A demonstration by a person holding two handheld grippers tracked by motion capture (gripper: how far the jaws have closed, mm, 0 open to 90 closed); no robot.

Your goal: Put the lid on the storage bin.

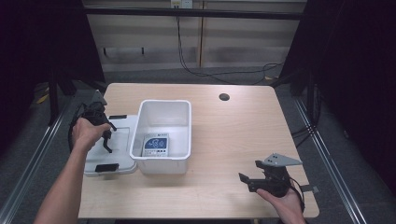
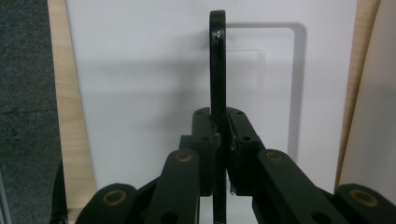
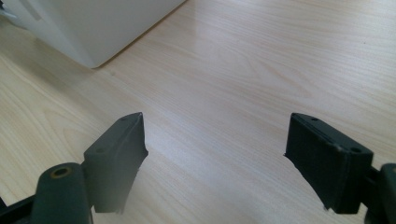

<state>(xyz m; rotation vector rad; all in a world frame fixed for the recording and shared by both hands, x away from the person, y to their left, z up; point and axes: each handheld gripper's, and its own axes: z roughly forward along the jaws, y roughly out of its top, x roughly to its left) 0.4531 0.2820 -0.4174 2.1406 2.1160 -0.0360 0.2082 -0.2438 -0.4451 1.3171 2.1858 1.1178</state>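
At nine o'clock on the pale wooden desk (image 1: 224, 135), my left gripper (image 2: 219, 140) clamps its fingers on the flat white plastic lid's (image 1: 119, 140) black handle (image 2: 217, 70); I'd lift straight, keeping it level. Right gripper (image 3: 215, 154) idles wide at five.

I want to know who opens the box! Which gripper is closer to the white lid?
The left gripper. It sits over the white lid, shut on its black handle. The right gripper rests open on the table, beyond the white bin.
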